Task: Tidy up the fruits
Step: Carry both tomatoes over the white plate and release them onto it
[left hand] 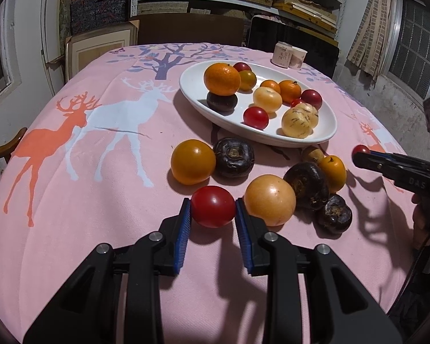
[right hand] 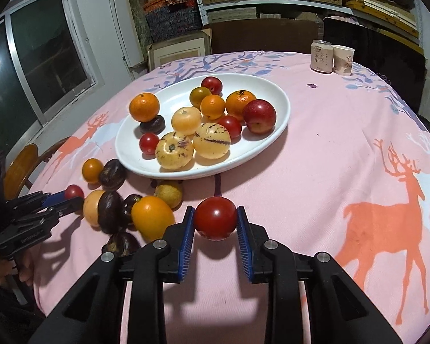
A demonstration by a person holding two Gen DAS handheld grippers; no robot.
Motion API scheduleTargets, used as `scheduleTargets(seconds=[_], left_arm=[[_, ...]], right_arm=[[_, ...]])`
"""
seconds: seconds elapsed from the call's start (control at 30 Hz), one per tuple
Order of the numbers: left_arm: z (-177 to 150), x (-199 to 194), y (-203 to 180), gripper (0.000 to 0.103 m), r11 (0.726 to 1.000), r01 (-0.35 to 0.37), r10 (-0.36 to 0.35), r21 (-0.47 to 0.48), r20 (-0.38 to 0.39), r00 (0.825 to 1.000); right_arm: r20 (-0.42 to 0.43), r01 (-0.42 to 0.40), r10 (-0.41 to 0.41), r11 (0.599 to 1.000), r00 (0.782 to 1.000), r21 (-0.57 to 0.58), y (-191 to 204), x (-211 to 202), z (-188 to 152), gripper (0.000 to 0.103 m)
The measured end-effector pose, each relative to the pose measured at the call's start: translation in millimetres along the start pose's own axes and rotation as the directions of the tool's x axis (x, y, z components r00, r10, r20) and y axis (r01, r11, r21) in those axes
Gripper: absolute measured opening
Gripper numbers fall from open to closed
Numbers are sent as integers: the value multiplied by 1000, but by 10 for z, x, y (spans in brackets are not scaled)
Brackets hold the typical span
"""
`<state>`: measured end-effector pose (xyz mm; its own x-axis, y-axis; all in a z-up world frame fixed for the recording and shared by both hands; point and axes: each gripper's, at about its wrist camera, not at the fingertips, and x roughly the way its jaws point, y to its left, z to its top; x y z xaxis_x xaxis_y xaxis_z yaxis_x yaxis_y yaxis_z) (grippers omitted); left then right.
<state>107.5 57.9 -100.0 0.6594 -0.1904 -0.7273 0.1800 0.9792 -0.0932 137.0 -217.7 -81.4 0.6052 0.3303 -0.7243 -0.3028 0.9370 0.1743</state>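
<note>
A white oval plate (left hand: pixel 192 86) (right hand: pixel 275 91) on the pink deer tablecloth holds several oranges, red tomatoes and pale yellow fruits. My left gripper (left hand: pixel 213 209) is shut on a red tomato (left hand: pixel 213 206) just above the cloth; it also shows in the right wrist view (right hand: pixel 73 197). My right gripper (right hand: pixel 215 219) is shut on another red tomato (right hand: pixel 215 218) above the cloth near the plate's front rim; it shows in the left wrist view (left hand: pixel 358 156), with its tomato (left hand: pixel 360 149). Loose on the cloth lie an orange fruit (left hand: pixel 192 162), dark water chestnuts (left hand: pixel 233 157) and a yellow-orange fruit (left hand: pixel 270 199).
A drink can (right hand: pixel 321 57) and a paper cup (right hand: pixel 342 59) stand at the table's far right edge. Dark chairs (left hand: pixel 186 28) stand behind the table, with shelves of boxes beyond. A wooden chair back (right hand: pixel 20 169) sits at the left edge.
</note>
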Motion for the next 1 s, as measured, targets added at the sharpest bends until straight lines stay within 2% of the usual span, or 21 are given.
scheduleTargets(seconds=[0.13, 0.27, 0.47, 0.7, 0.9, 0.93, 0.97, 1.0], left_arm=[[-11, -21, -43, 30, 1000, -7, 7, 14, -4, 1000], [38, -97, -87, 30, 1000, 20, -20, 8, -7, 1000], [424, -267, -322, 30, 996, 52, -54, 76, 23, 998], [1057, 88, -590, 30, 989, 53, -56, 135, 19, 998], [1367, 579, -666, 30, 990, 33, -30, 136, -26, 999], [1399, 648, -657, 30, 991, 33, -29, 129, -37, 999], [1419, 704, -642, 31, 992, 38, -32, 118, -50, 998], [1444, 760, -616, 40, 993, 55, -48, 103, -64, 997]], right_arm=[[15, 9, -9, 1000, 1000, 13, -122, -164, -24, 29], [57, 19, -21, 999, 998, 40, -273, -309, 20, 29], [160, -9, -6, 996, 987, 90, -372, -433, 239, 30], [172, -36, 29, 999, 985, 36, -138, -300, 733, 30], [136, -16, 14, 1000, 991, 13, -93, 168, 1119, 30], [126, -20, 18, 1000, 992, 15, -100, 236, 1153, 31], [112, -36, 33, 999, 993, 21, -118, 332, 1187, 38], [95, -52, 49, 998, 994, 27, -124, 405, 1206, 48]])
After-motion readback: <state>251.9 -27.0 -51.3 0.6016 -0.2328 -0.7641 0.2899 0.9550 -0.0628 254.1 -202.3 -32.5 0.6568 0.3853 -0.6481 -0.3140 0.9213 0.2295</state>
